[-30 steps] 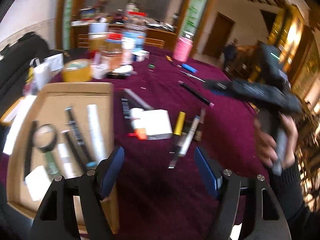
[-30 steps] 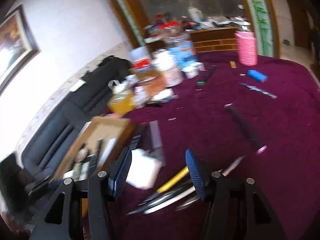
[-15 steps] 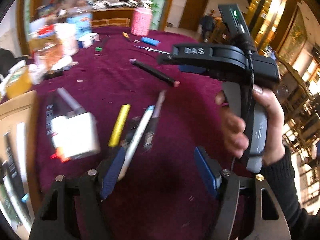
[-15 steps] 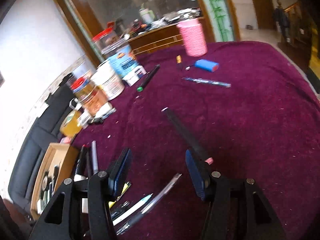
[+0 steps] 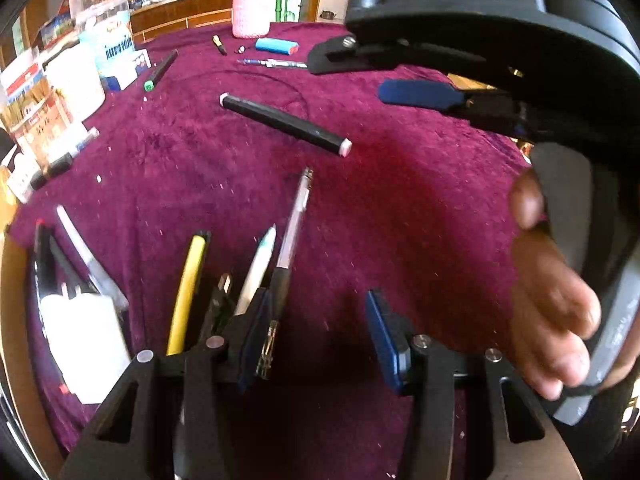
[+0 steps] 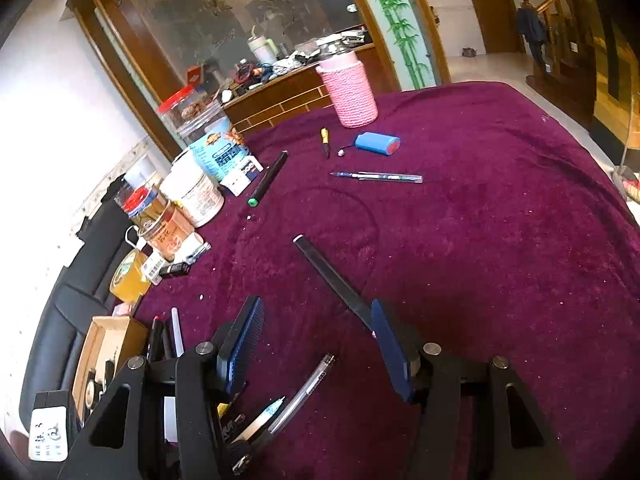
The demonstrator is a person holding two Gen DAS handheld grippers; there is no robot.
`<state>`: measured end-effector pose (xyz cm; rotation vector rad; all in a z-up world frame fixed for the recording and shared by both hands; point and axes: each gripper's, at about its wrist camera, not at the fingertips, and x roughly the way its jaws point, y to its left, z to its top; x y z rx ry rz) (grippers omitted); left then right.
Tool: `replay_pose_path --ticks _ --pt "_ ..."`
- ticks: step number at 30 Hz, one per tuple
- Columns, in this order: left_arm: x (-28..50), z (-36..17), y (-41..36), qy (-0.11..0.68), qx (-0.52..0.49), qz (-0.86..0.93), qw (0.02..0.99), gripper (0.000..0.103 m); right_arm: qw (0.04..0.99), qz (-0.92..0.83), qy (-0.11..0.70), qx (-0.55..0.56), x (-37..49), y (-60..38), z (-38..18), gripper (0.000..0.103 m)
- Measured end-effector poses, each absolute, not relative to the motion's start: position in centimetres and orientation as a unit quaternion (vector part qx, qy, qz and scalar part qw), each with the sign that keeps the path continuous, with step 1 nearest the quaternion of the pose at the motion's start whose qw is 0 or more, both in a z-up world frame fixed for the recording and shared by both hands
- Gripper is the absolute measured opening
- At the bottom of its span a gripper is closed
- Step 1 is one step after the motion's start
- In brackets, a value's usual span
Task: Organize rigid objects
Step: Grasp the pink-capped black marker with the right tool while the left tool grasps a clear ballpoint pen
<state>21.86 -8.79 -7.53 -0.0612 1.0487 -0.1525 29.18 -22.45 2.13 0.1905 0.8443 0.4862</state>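
Your daylight is bright, with the white wall point(image 6: 44, 92) blown out; fisheye bends every edge, and your right hand point(image 5: 556, 304) blurs.

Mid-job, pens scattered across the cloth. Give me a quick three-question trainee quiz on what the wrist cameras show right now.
1. True or false: the black marker lies flat on the purple cloth, held by no gripper.
2. What colour is the woven holder at the far side of the table? A pink, B green, C yellow.
3. Fill in: in the right wrist view, the right gripper has its jaws ____, with nothing clamped between them.

Key: 1 true; 2 A; 3 open.
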Motion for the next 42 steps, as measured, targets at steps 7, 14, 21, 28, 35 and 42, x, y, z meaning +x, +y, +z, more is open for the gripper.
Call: replay_pose_path --ticks 7,14,21,28,35,42 --pt "22.8 -7.6 -9.2 0.504 -0.029 -0.069 0.861 0.038 0.880 0.234 0.402 0.098 29.2 -22.7 2.3 0.060" --pt "22.8 -6.3 -9.8 0.488 -0.013 -0.068 0.870 0.038 0.881 0.230 0.399 0.110 29.3 -23.2 2.4 0.060" --pt "26.3 -7.1 -9.7 0.497 -0.028 -0.063 0.865 0.038 0.881 0.224 0.399 0.122 29.6 -24.1 2.5 0.060" --pt "27.9 -8.9 -9.8 0.511 -0.031 -0.058 0.857 0.032 0.879 0.211 0.397 0.158 30.5 -26.2 2.6 0.060" --pt "27.2 -8.9 -10.6 0.500 -0.023 -0.062 0.864 0.010 0.863 0.220 0.419 0.177 31.5 -26.7 1.5 0.060" --pt "23.2 -7.6 -7.3 0.514 -0.116 -0.069 0.847 0.008 0.847 0.235 0.457 0.133 32.2 -24.5 -0.6 0.060"
